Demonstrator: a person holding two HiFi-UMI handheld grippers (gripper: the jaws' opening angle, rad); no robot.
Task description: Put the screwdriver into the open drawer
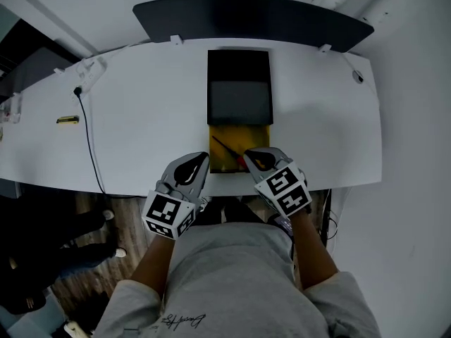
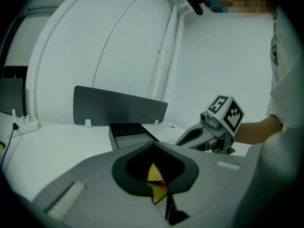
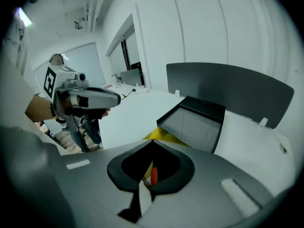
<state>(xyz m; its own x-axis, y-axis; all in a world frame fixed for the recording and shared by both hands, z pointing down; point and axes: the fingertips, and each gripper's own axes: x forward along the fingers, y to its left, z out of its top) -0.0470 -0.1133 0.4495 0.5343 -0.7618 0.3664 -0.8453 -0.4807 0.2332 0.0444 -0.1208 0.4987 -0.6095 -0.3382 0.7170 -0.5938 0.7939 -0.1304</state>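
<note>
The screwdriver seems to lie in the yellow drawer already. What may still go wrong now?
1. The right tongs are shut over the red handle of the screwdriver; a low sweep might knock it.
2. The screwdriver lies slantwise in the yellow drawer; it may catch when the drawer is pushed in.
3. The left tongs hover beside the drawer's edge and could bump it.

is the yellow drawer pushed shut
No, the yellow drawer stands pulled out from under the black drawer unit, with the screwdriver lying inside it.
</note>
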